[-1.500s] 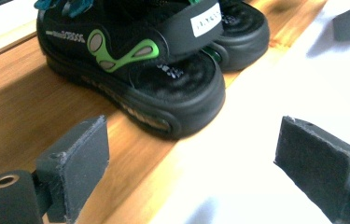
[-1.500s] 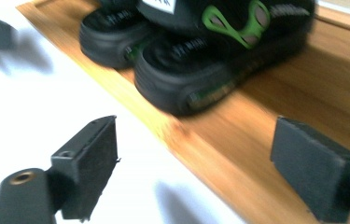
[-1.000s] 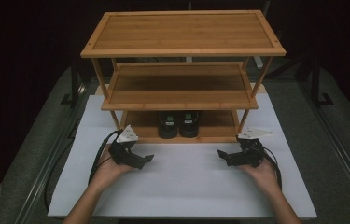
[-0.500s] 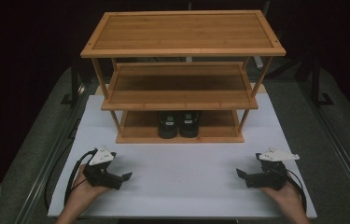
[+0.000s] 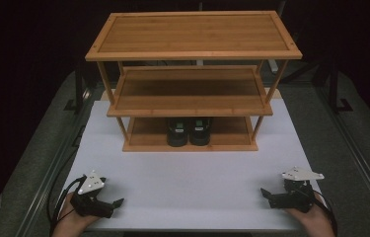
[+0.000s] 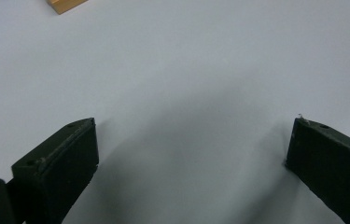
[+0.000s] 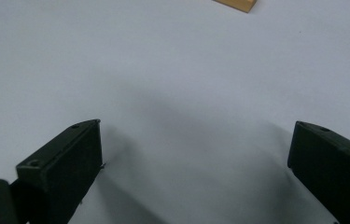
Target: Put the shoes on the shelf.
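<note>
At the near left corner of the white tabletop [image 5: 182,182] we held our left claw [image 5: 117,203], low over the bare surface, its jaws spread wide apart with nothing between them; the left claw view showed the same gap over plain white, with one wooden corner of the shelf rack [image 6: 65,4] at the top edge. Toward the middle and farther back stood the wooden shelf rack [image 5: 192,37] with three levels, its top and middle boards bare. On its lowest board sat a pair of black shoes [image 5: 188,132], side by side and touching, toes toward us, well apart from both claws. At the near right corner we held our right claw [image 5: 265,193], also low over the tabletop, pointing inward toward the left one, its jaws likewise standing wide apart and holding nothing; the right claw view showed white surface between them.
</note>
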Motion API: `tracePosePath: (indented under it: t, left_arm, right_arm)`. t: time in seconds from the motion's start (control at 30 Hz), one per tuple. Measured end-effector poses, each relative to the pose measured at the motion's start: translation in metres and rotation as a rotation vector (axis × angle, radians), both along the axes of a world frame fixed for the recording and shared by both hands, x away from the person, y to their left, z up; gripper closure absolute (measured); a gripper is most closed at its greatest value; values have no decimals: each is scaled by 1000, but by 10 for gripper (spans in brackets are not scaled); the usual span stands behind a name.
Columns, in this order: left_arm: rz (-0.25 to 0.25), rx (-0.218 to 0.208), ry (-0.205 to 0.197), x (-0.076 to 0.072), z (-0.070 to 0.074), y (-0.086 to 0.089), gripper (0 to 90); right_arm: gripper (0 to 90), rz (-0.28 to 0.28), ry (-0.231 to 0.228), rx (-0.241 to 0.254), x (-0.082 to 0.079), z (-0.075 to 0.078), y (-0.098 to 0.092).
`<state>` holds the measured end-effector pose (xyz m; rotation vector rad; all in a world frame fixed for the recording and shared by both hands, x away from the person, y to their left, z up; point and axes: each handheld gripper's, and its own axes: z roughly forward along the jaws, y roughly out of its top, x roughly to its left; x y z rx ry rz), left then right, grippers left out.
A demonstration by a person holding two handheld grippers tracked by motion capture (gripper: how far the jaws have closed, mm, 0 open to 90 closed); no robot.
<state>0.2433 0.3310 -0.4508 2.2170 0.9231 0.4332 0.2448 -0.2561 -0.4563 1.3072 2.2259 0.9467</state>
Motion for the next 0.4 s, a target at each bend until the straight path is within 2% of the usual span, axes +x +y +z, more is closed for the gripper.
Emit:
tracePosePath:
  t: [0.1,0.17,0.4]
  left_arm:
    - [0,-4,11,1,0,0,18]
    - [4,-14,23,2,-1,2,18]
    - [5,-15,23,2,-1,1,17]
  right_arm:
    - [27,8,11,-18,1,-1,2]
    - [27,7,17,-14,1,-1,2]
    - [27,6,26,-3,2,-2,0]
